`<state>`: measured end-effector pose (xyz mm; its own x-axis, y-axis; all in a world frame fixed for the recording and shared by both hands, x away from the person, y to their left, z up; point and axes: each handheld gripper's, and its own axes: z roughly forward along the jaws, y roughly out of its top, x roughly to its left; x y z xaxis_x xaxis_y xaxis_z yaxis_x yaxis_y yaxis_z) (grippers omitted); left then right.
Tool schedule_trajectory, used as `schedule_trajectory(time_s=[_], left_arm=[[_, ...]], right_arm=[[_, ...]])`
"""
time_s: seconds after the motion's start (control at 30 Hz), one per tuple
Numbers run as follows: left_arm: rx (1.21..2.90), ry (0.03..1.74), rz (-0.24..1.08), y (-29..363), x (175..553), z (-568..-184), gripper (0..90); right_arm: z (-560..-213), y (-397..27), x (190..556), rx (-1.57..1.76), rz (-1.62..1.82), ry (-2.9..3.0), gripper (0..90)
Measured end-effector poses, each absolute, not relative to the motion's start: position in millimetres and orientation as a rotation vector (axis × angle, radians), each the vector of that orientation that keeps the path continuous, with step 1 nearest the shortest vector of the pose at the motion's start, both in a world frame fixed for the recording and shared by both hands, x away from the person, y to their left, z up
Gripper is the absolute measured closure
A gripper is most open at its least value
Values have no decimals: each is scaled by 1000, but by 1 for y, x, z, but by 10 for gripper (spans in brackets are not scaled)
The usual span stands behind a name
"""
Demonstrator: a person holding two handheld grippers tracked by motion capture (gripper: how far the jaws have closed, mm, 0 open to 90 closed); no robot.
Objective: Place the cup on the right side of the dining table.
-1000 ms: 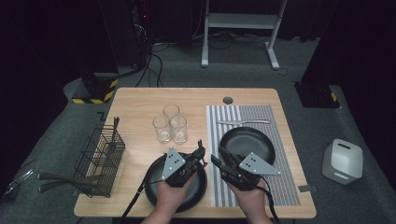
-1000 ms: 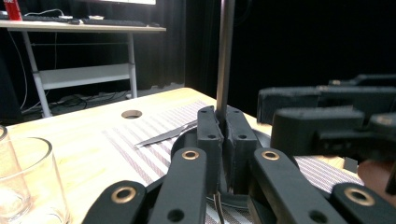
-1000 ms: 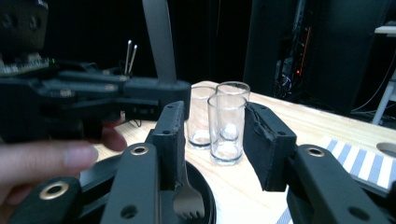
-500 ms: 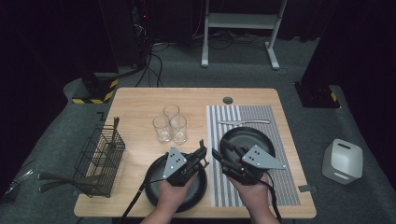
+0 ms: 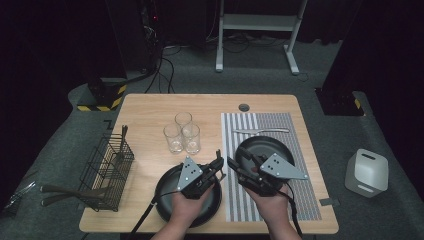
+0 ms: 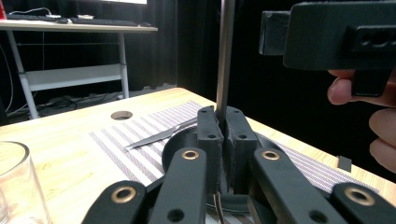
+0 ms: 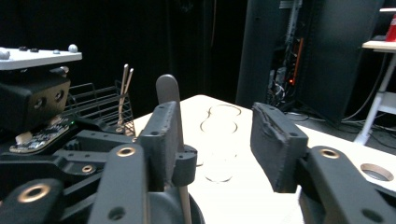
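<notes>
My left gripper (image 6: 219,119) is shut on the slim metal handle of a utensil (image 6: 226,46), which stands upright out of its jaws. In the high view the left gripper (image 5: 219,161) hovers over the near black plate (image 5: 167,205). My right gripper (image 5: 239,157) faces it from the right, above the edge of the striped placemat (image 5: 280,122). The right gripper (image 7: 217,116) has just been opening; its pads stand wide apart and press on nothing. The utensil's rounded handle end (image 7: 168,88) rises just by its left jaw.
A second black plate (image 5: 270,145) lies on the placemat, with a knife (image 5: 260,131) beyond it. Three glasses (image 5: 182,135) stand mid-table. A wire basket (image 5: 107,167) holding utensils sits at the left edge. A white device (image 5: 366,172) rests on the floor to the right.
The right gripper has risen slightly and its jaws have spread apart. The left gripper has stayed where it was, still clamped on the utensil.
</notes>
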<state>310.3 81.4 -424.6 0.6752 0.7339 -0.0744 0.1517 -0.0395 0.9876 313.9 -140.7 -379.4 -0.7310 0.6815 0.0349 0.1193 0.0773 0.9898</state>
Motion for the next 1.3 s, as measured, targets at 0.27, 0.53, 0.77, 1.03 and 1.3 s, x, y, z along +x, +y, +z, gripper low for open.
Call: schedule_trajectory(time_s=[0.27,0.53,0.77,1.03,1.3], left_arm=[[1573,751,542,79,311,-427,865],[1587,742,524,73,311,-431,865],[1598,734,517,68,311,-432,866],[1606,732,508,66,312,-433,866],[1613,732,505,64,312,-434,865]], right_arm=[[-376,-140,314,793,1708,1923,507],[-377,-136,313,787,1696,1928,514],[-377,-132,313,774,1685,1939,549],[-380,-125,316,769,1678,1974,618],[-382,-122,318,772,1647,1992,715]])
